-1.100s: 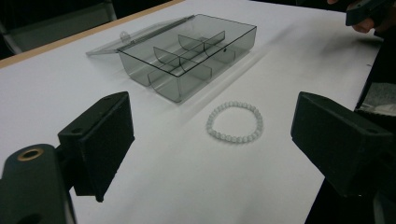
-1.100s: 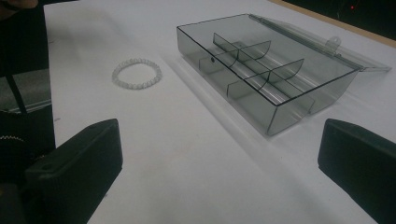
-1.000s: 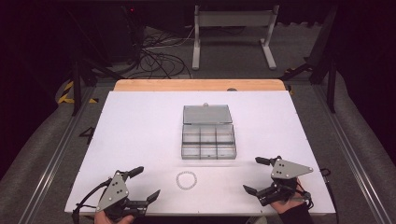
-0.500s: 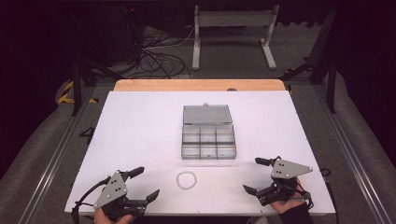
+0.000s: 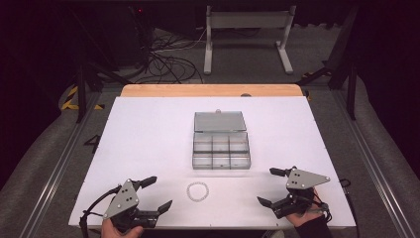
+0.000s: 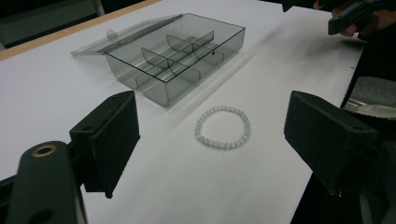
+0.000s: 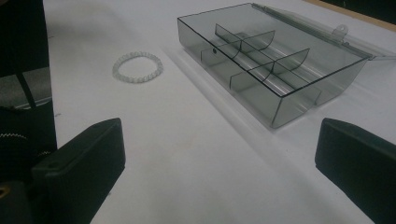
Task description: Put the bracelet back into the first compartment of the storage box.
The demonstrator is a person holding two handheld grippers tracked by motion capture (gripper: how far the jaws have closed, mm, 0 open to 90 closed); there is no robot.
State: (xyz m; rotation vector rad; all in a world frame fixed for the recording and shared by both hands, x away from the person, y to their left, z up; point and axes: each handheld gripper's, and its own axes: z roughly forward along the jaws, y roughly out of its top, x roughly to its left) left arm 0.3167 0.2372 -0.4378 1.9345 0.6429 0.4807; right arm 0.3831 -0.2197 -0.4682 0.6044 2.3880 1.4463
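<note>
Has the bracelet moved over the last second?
No. The bracelet lies at the same spot on the table, just in front of the compartment box, as before.

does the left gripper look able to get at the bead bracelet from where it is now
Probably yes. The left gripper is open, and the bead bracelet lies flat on bare table between its jaws' line of sight, nothing between them. The open divided box sits farther back, out of the way.

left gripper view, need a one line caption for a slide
Open left gripper faces a white bead bracelet lying on the white table, just short of an open, empty clear compartment box.
</note>
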